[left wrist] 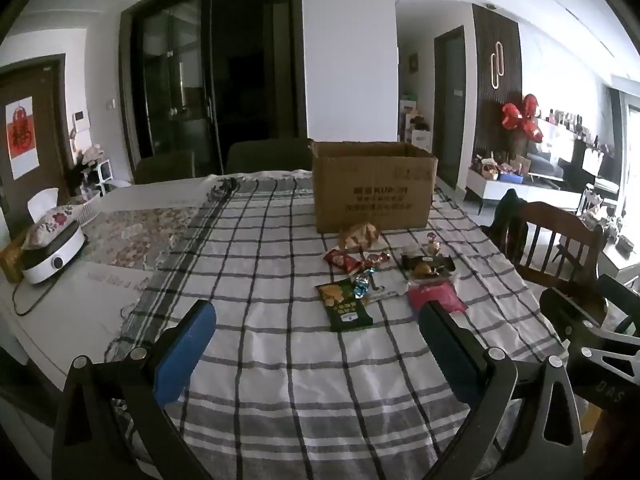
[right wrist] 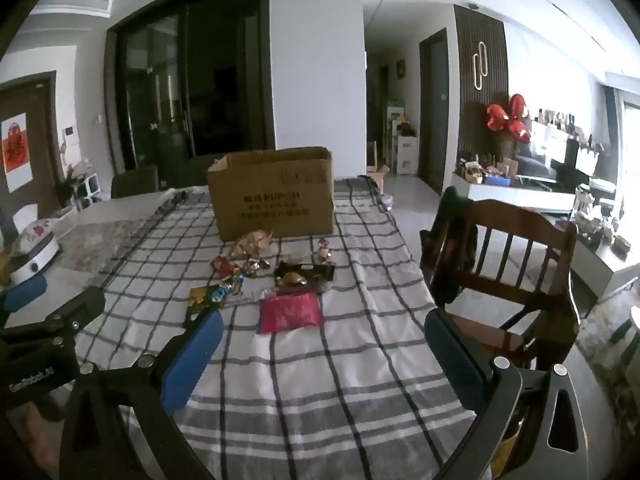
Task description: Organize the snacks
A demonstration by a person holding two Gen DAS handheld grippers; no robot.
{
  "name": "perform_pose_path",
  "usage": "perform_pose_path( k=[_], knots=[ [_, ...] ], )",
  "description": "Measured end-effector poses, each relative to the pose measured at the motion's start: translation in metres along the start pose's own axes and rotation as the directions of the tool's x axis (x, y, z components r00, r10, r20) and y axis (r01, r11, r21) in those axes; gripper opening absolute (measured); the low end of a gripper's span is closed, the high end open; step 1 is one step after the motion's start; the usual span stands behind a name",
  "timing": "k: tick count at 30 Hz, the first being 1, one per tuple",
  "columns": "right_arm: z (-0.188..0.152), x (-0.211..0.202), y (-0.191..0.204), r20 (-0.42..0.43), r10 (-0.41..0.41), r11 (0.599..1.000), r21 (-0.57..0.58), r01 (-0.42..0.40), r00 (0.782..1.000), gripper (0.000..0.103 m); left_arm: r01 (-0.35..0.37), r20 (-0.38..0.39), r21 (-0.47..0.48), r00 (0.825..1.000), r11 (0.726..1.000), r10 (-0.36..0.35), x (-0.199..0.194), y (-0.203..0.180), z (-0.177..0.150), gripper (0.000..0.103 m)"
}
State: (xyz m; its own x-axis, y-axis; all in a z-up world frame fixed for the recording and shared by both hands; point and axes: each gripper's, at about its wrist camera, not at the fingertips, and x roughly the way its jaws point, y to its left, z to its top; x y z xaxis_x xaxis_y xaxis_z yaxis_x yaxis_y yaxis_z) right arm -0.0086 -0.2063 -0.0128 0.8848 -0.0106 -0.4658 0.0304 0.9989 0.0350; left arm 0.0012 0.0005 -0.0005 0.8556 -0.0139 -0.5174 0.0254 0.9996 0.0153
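An open cardboard box (left wrist: 374, 186) (right wrist: 276, 194) stands at the far side of the checked tablecloth (left wrist: 280, 264) (right wrist: 360, 280). In front of it lie several snacks: a green packet (left wrist: 344, 306) (right wrist: 200, 300), a pink packet (left wrist: 438, 296) (right wrist: 289, 312), a red packet (left wrist: 342, 260), a dark tray of sweets (left wrist: 428, 266) (right wrist: 304, 274) and a golden bag (left wrist: 360, 236) (right wrist: 256, 242). My left gripper (left wrist: 320, 316) hangs open over the near cloth, short of the green packet, nothing between its blue pads. My right gripper (right wrist: 324, 328) is open too, near the pink packet, empty.
A wooden chair (left wrist: 560, 248) (right wrist: 508, 264) stands at the table's right edge. A white round appliance (left wrist: 52, 256) (right wrist: 28, 260) with a floral cloth sits at the left. Dark chairs (left wrist: 264, 156) stand behind the table, beyond the box.
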Motion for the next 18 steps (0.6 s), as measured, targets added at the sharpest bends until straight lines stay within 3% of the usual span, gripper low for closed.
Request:
perform_pose_path(
  k=[8, 18],
  knots=[
    [0.004, -0.006, 0.001, 0.015, 0.001, 1.000, -0.021, -0.001, 1.000, 0.102, -0.025, 0.052, 0.003, 0.998, 1.000, 0.025, -0.015, -0.001, 0.000, 0.103],
    [0.005, -0.011, 0.003, 0.046, 0.004, 0.999, -0.035, -0.002, 0.999, 0.102, -0.028, 0.057, 0.010, 0.998, 1.000, 0.027, -0.018, 0.000, 0.004, 0.103]
  ],
)
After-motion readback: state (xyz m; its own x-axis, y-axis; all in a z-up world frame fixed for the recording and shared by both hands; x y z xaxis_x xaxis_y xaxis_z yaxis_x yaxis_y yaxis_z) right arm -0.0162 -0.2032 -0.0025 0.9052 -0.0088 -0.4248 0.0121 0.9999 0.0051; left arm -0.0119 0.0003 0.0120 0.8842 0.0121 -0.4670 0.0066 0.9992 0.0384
